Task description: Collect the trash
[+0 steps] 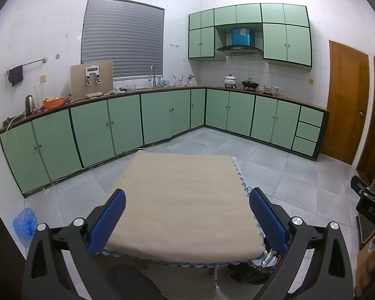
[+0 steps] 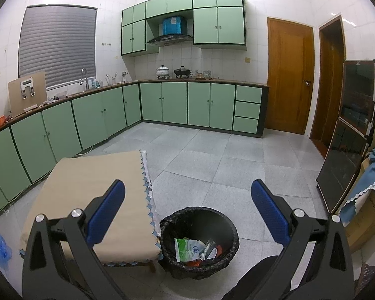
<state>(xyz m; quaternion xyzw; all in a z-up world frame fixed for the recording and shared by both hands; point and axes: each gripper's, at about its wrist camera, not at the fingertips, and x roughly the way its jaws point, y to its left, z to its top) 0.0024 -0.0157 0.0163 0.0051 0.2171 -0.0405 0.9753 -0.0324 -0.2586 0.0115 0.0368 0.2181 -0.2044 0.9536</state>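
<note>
A black-lined trash bin stands on the floor right of a low table with a beige cloth. Inside lie a green-and-white wrapper and other scraps. My right gripper is open and empty, held above the bin and the table's right edge. My left gripper is open and empty above the beige tabletop. The bin shows partly under the table's near right corner in the left wrist view. The right gripper's body shows at the right edge of that view.
Green cabinets run along the back walls under a counter with a sink, kettle and pots. A blue plastic bag lies on the floor at left. Wooden doors and a dark glass cabinet stand at right, with a blue cloth over boxes.
</note>
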